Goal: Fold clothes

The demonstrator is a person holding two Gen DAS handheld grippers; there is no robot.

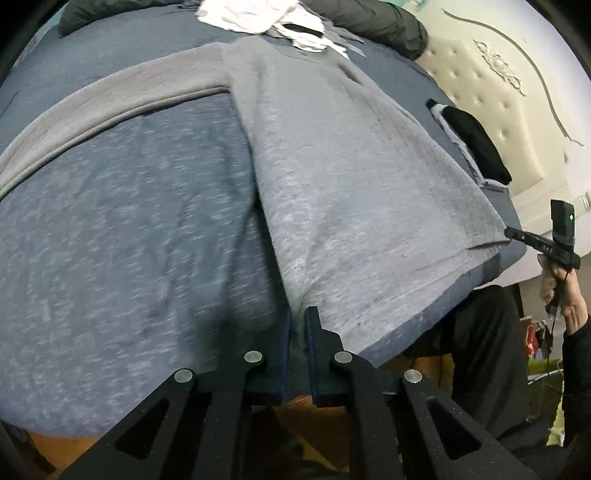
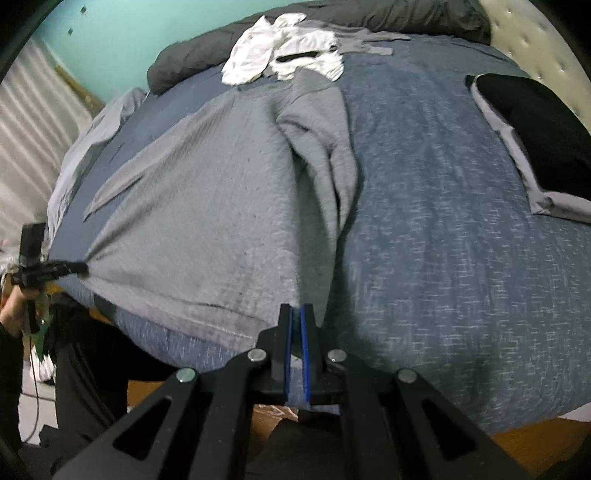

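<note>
A grey shirt (image 2: 207, 206) is lying on the blue bedspread (image 2: 443, 258), both grippers (image 1: 297, 314) (image 2: 295, 310) pinching its near hem; white clothes (image 2: 284, 62) far, cream headboard (image 1: 498, 92) right, teal wall (image 2: 147, 29).

We've got a big bed with a mottled blue bedspread (image 2: 461, 258) taking up most of both views. At its head there's a cream tufted headboard (image 1: 476, 85) with a carved ornament. A dark grey duvet roll (image 2: 388, 16) runs along the far edge. Behind that we see a turquoise wall (image 2: 122, 33), plus orange-brown wooden floor (image 2: 535, 439) below the bed.
</note>
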